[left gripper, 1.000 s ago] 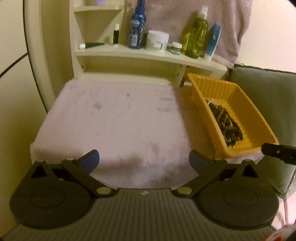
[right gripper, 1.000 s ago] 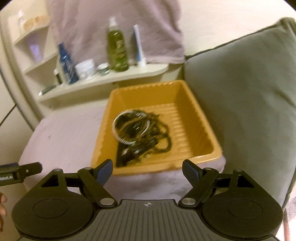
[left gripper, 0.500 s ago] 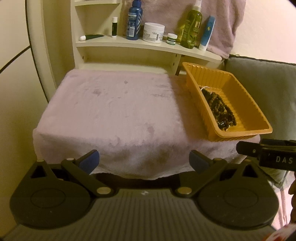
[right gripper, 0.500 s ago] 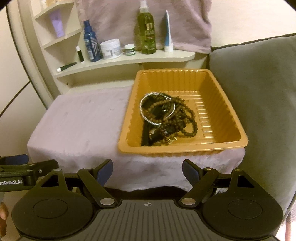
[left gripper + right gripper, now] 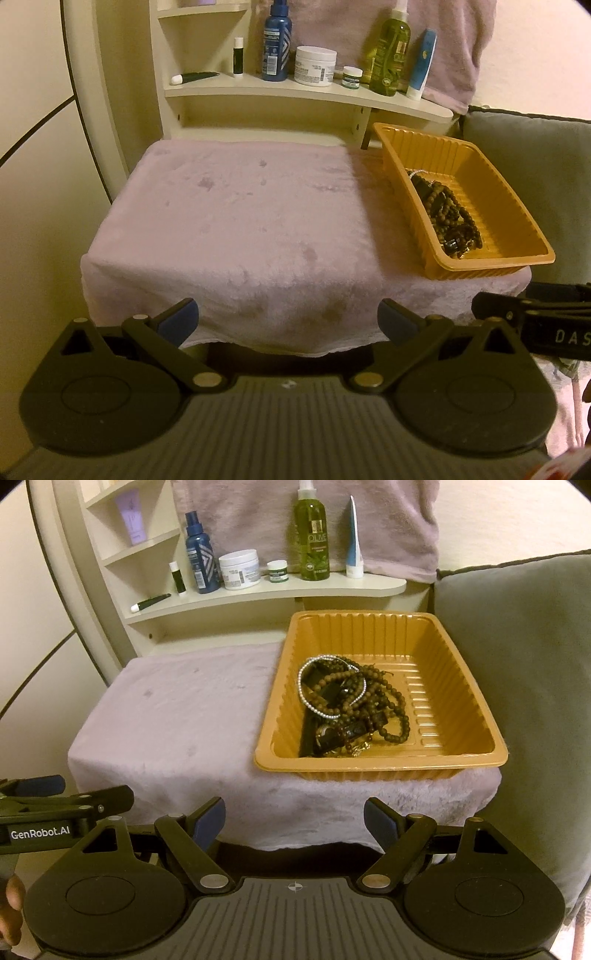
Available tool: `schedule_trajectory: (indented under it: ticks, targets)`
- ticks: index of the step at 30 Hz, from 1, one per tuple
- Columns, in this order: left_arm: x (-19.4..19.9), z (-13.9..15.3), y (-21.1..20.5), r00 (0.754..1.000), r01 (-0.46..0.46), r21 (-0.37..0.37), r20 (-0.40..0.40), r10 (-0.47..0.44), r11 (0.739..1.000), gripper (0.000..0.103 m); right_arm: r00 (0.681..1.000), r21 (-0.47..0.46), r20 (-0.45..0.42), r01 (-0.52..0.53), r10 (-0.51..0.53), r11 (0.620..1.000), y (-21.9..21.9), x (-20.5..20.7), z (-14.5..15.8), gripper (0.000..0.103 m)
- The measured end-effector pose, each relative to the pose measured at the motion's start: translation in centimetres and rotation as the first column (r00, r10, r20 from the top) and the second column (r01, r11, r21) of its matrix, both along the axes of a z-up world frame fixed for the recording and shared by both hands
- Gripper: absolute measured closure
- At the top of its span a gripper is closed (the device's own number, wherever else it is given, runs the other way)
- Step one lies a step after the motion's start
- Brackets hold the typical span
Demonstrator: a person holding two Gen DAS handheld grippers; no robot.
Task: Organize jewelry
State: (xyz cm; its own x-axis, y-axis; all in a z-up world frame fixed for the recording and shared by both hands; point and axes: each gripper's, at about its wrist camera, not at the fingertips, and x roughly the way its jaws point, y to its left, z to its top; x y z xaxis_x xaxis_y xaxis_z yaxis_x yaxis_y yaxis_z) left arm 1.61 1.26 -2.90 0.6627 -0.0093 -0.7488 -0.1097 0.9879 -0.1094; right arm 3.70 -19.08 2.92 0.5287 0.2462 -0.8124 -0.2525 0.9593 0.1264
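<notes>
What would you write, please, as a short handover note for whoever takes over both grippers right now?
Left gripper: open, empty, held short of the near edge of the pink fleece-covered table.
Right gripper: open, empty, short of the table edge, facing the orange tray.
Jewelry: all tangled in one pile in the tray's left half: a silver bead bracelet, brown bead strands, dark pieces underneath.
Done: nothing visibly sorted; the fleece holds no jewelry.
Left: probably lift pieces out one by one, untangle and lay them out.
</notes>
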Motion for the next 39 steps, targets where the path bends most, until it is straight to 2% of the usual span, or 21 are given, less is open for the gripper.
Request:
schedule_trajectory:
  ticks: [39]
  targets:
    - [0.45,0.52,-0.13,1.0,0.024,0.0,0.007,-0.024,1.0,0.0,1.0,0.009,0.008,0.006,-0.006,1.0,-0.17,0.28,0.47,0.021]
